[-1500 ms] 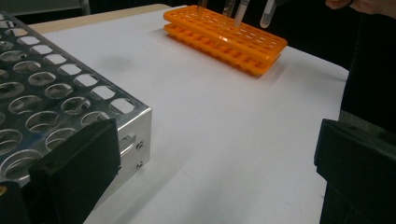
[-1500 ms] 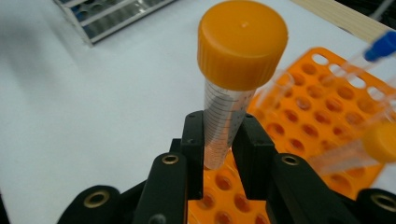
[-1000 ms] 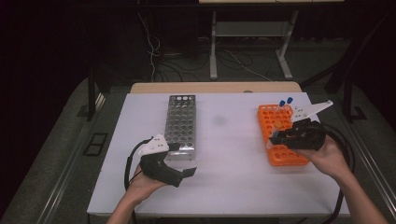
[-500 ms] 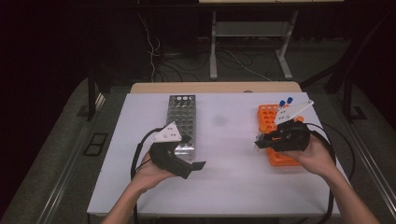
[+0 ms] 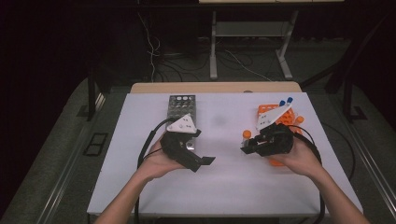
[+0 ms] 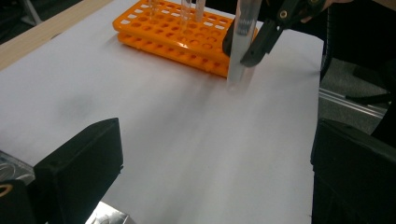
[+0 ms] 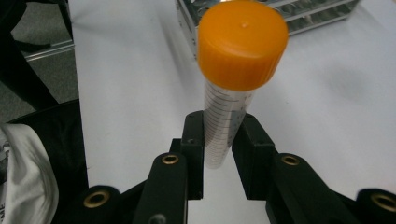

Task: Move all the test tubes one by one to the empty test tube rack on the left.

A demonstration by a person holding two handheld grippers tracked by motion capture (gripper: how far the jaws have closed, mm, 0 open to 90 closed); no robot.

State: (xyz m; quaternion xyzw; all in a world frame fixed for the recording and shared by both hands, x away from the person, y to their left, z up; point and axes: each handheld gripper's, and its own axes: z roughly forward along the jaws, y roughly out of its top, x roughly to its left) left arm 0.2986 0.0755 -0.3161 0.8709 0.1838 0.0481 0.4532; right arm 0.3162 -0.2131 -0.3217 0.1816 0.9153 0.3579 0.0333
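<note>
- Your right hand-held gripper (image 7: 218, 154) pinches a clear tube (image 7: 229, 126) with an orange cap (image 7: 243, 44); the pads press the graduated wall well below the cap, and the tube stands about upright.
- The tube hangs above the bare desk (image 5: 224, 186), just off the orange rack (image 5: 271, 112) on the side facing the metal rack (image 5: 182, 105), between the two racks.
- It looks light and stiff, a thin plastic tube that seems empty. Its smooth round wall could slip or swing between flat pads, so I would keep the hold on the wall just under the cap and keep it plumb.
- The cap is wider than the wall, so it would likely catch on a rack hole and seat there.
- Your right hand (image 5: 299, 156) cups its tool from the far side of the orange rack, jaws aimed toward the metal rack.
- Your left hand-held gripper (image 5: 205, 161) sits spread and empty, just in front of the metal rack, its jaws aimed across at the tube.
</note>
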